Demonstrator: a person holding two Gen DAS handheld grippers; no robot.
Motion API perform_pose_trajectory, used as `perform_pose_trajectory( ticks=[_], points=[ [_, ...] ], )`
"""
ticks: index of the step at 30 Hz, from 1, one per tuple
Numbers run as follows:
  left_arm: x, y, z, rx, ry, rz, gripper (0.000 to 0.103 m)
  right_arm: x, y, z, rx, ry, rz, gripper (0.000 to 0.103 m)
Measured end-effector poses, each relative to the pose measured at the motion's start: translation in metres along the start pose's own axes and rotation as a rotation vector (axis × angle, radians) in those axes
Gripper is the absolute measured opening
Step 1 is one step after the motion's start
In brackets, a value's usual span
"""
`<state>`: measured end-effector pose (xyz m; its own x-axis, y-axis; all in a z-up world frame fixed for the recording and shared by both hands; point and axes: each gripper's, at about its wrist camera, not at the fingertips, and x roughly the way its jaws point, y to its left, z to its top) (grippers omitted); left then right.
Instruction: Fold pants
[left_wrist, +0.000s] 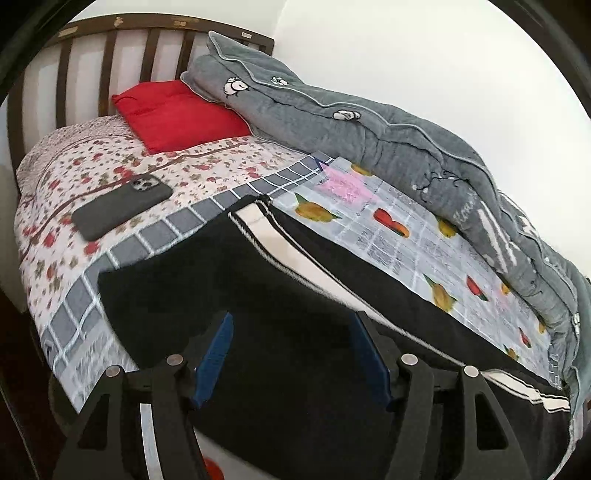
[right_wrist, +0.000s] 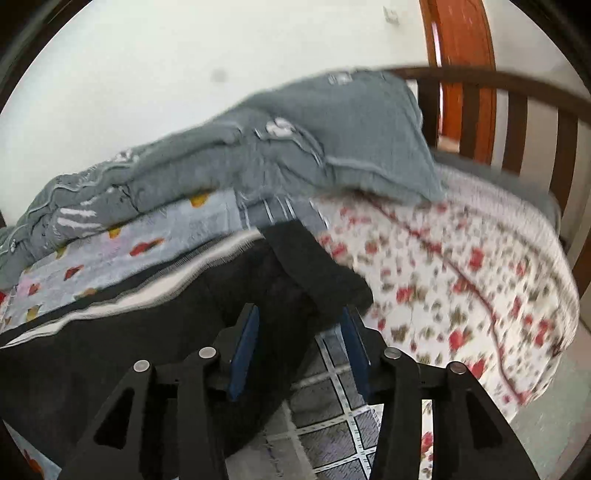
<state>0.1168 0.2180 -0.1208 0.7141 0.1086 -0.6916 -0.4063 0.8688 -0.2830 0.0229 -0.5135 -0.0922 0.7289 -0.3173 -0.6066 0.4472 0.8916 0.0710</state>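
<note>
In the left wrist view, the black pants are seen spread over the near part of the bed, lying on a pale fruit-print sheet with a grey checked border. White side stripes are shown running along the pants toward the far end. The left hand-held gripper is held over the black cloth with its blue pads set wide apart; nothing is seen clamped between them. A dark phone is laid on the floral quilt to the left, well apart from the pants. A red pillow is placed at the far end by the slatted headboard, and a grey comforter is bunched along the right side.

In the right wrist view, which is blurred, the right hand-held gripper is shown with its jaws parted, and a fold of the pants is seen lying between the pads. Whether the cloth is pinched cannot be told. The floral quilt is seen to the right, the comforter beyond.
</note>
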Motion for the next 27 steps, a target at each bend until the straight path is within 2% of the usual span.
perform_pose_trajectory(
  ticks=[4, 10, 16, 18, 24, 27],
  points=[
    [0.016, -0.003, 0.017, 0.022, 0.004, -0.004, 0.063, -0.012, 0.027, 0.019, -0.032, -0.029, 0.012, 0.046],
    [0.028, -0.009, 0.036, 0.046, -0.002, -0.020, 0.063, -0.009, 0.083, 0.037, -0.042, -0.036, 0.095, 0.047],
    [0.040, -0.007, 0.052, 0.082, -0.009, -0.009, 0.063, 0.008, 0.139, 0.038, -0.093, -0.030, 0.156, 0.050],
    [0.045, -0.002, 0.058, 0.083, -0.009, 0.001, 0.063, 0.015, 0.154, 0.035, -0.115, -0.021, 0.163, 0.053],
    [0.060, 0.018, 0.072, 0.067, -0.005, 0.004, 0.062, 0.033, 0.197, 0.026, -0.175, -0.020, 0.180, 0.053],
    [0.073, 0.019, 0.079, 0.097, 0.011, -0.016, 0.061, 0.039, 0.214, 0.024, -0.190, -0.026, 0.202, 0.053]
  ],
)
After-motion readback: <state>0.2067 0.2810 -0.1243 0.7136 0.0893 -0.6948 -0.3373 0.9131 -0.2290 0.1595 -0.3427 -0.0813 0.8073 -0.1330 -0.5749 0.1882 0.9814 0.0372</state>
